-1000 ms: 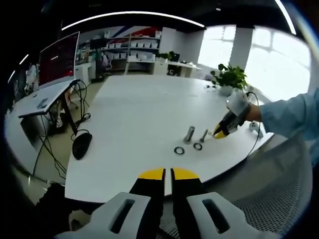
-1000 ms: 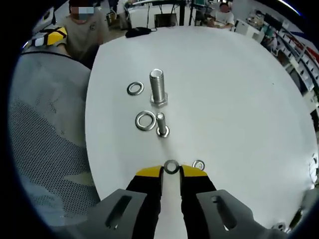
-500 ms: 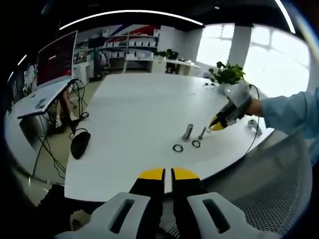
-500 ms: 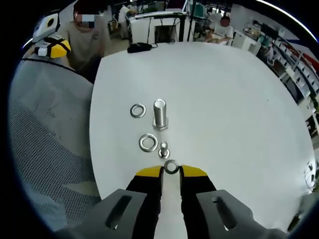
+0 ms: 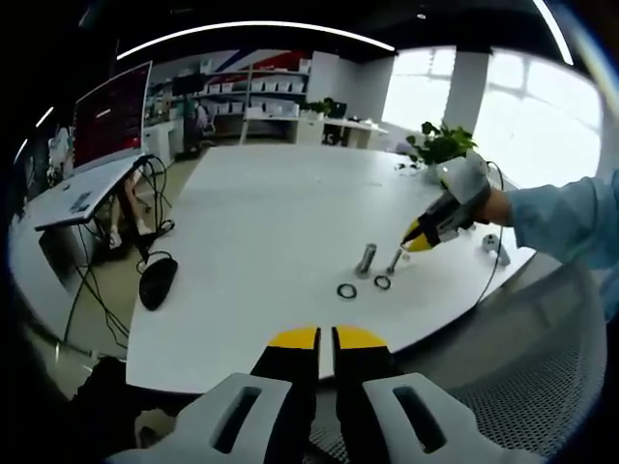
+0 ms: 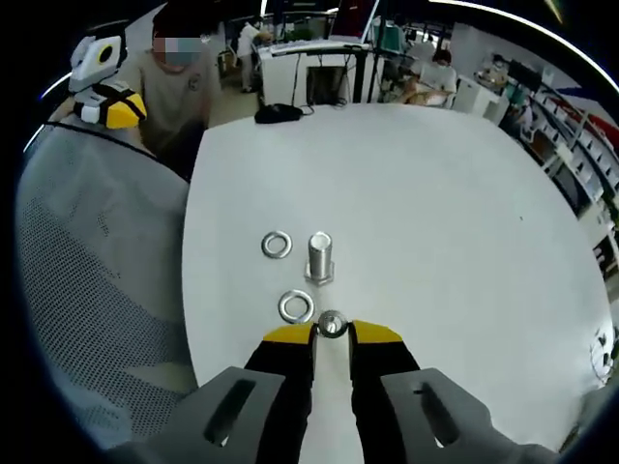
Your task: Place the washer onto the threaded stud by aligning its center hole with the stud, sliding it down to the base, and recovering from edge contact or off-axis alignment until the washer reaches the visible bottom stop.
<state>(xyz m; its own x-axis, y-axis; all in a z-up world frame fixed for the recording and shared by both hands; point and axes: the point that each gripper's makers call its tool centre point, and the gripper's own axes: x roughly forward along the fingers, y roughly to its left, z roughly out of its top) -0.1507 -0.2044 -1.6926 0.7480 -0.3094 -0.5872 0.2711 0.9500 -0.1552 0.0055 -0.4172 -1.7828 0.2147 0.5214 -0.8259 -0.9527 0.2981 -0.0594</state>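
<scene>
My right gripper (image 6: 332, 334) is shut on a small metal washer (image 6: 332, 324), held flat at its yellow tips. The washer hangs right over the spot of the thin threaded stud (image 5: 394, 261), which it hides in the right gripper view. In the left gripper view the right gripper (image 5: 418, 238) hovers just above and to the right of that stud. A thicker upright bolt (image 6: 319, 256) stands beyond it, with two loose washers (image 6: 296, 306) (image 6: 277, 244) lying on the white table (image 6: 435, 213). My left gripper (image 5: 324, 338) is shut with nothing in it, back from the table edge.
A grey mesh chair back (image 6: 87, 290) runs along the table's near edge. The person holding the grippers sits behind it. A black mouse (image 5: 158, 280) lies on the floor side, a potted plant (image 5: 440, 150) and a small metal part (image 5: 495, 246) on the table's far side.
My right gripper has carried the washer forward from short of the thin stud to directly over it. The left gripper has stayed put.
</scene>
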